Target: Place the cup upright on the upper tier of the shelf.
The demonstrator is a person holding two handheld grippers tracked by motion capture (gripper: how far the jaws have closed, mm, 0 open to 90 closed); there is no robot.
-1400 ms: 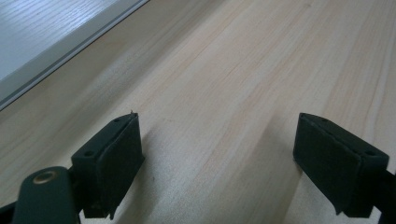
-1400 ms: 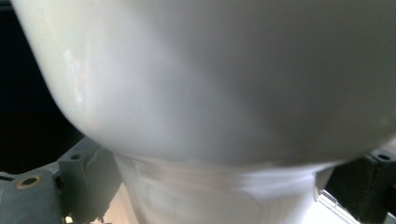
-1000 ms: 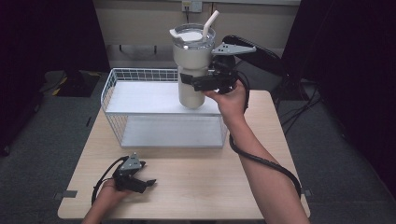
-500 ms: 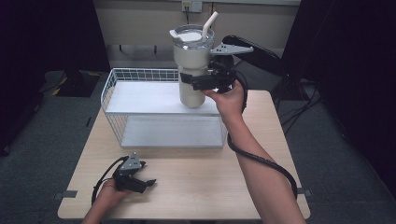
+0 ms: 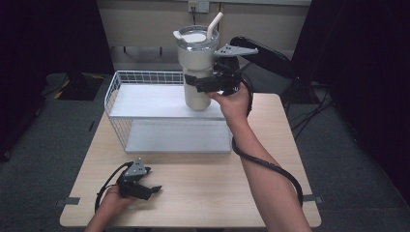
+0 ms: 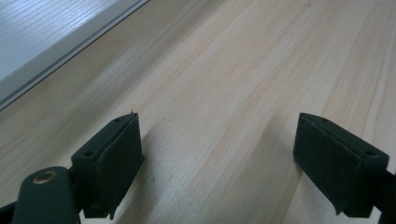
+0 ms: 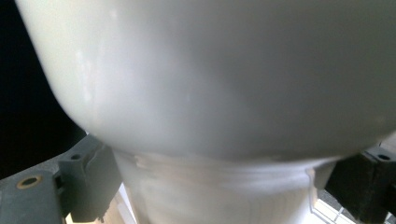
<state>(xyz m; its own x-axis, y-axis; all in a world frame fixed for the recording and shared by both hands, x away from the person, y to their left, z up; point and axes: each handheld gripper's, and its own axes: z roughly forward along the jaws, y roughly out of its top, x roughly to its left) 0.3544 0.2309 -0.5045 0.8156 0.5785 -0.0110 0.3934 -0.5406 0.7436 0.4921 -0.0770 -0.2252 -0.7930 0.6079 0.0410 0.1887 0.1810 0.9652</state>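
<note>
- right gripper (image 5: 200,83) sitting upper centre of the high view; jaws clamping the narrow lower part of the tumbler (image 5: 197,67); in the right gripper view the pads (image 7: 88,184) are pressing both sides of the tumbler (image 7: 210,102)
- tumbler standing upright, cream body, clear lid, straw (image 5: 214,25) sticking up; its base hanging over the upper shelf of the white wire basket (image 5: 116,87); contact with the shelf unclear
- left gripper (image 5: 145,189) lying lower left of the high view on the table (image 5: 217,193); jaws spread wide, gripping nothing; left gripper view showing bare wood between the pads (image 6: 112,158)
</note>
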